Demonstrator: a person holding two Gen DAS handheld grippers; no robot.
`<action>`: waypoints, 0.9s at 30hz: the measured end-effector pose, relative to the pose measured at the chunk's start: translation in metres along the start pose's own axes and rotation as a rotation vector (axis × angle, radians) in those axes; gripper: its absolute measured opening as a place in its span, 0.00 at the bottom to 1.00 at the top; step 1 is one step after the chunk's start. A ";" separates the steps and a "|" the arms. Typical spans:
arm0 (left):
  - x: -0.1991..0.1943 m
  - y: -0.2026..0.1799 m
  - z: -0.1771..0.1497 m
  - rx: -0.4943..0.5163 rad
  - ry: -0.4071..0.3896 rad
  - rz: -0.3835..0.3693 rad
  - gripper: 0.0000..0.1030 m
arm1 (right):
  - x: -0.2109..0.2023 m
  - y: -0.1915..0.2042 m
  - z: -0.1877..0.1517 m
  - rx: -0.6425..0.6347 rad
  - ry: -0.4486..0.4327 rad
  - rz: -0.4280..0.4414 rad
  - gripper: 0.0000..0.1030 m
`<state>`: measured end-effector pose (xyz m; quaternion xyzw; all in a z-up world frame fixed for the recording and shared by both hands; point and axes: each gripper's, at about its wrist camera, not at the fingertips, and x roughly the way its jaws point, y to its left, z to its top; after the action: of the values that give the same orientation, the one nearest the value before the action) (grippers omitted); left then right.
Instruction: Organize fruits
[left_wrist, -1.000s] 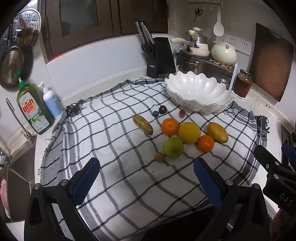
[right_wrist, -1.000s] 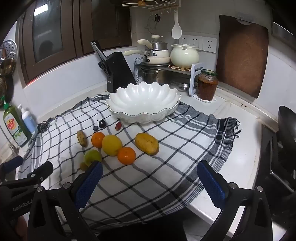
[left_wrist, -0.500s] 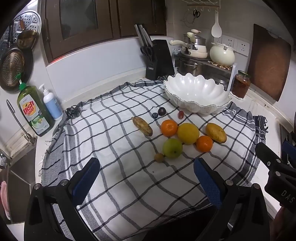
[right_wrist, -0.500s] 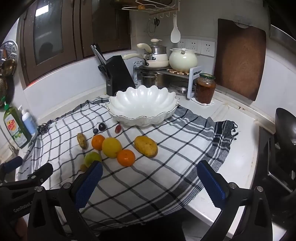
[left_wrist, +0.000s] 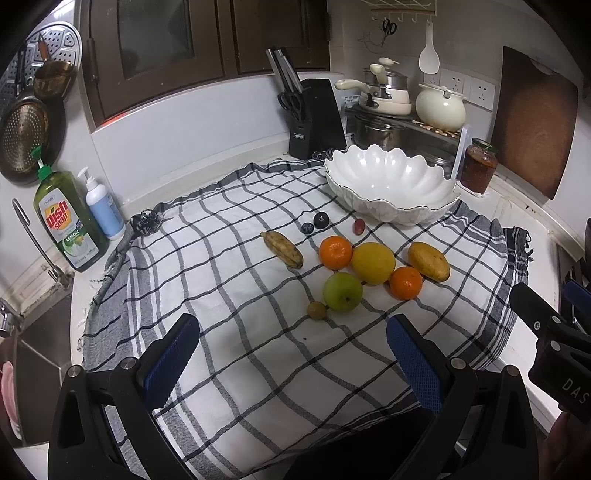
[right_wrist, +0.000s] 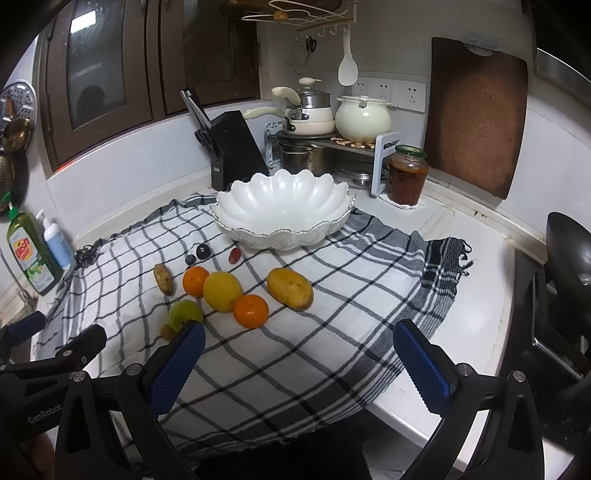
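Fruit lies on a checked cloth (left_wrist: 236, 295): two oranges (left_wrist: 335, 252) (left_wrist: 405, 282), a yellow lemon (left_wrist: 373, 262), a green apple (left_wrist: 342, 291), a mango (left_wrist: 428, 261), a small banana (left_wrist: 282, 249), several small dark and red fruits (left_wrist: 321, 219). A white scalloped bowl (left_wrist: 391, 184) stands empty behind them. My left gripper (left_wrist: 291, 360) is open and empty, near the cloth's front edge. My right gripper (right_wrist: 299, 363) is open and empty, in front of the nearer orange (right_wrist: 250, 311) and mango (right_wrist: 290, 288). The bowl also shows in the right wrist view (right_wrist: 282, 214).
A knife block (left_wrist: 317, 118), pots on a rack (left_wrist: 406, 107) and a jar (left_wrist: 478, 170) stand behind the bowl. Dish soap (left_wrist: 66, 225) and a pump bottle (left_wrist: 103, 206) stand at the left by the sink (left_wrist: 33, 354). A cutting board (left_wrist: 532, 122) leans at the right. A dark wok (right_wrist: 569, 251) sits on the stove.
Both grippers have drawn back and up slightly, so the fruit and bowl look a little farther off. Nothing on the cloth has moved.
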<state>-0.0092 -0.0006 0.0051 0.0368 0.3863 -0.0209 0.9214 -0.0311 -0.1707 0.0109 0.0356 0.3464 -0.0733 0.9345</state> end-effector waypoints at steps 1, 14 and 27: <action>0.000 0.000 0.000 0.000 0.000 -0.001 1.00 | 0.000 0.000 0.000 0.000 -0.002 0.000 1.00; -0.003 -0.003 0.000 0.010 0.006 -0.014 1.00 | -0.002 -0.001 -0.001 0.001 -0.003 0.000 1.00; -0.002 -0.005 0.000 0.018 0.009 -0.025 1.00 | -0.004 -0.005 -0.001 0.004 -0.005 0.002 1.00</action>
<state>-0.0109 -0.0060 0.0068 0.0403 0.3907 -0.0356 0.9189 -0.0359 -0.1749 0.0126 0.0376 0.3439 -0.0731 0.9354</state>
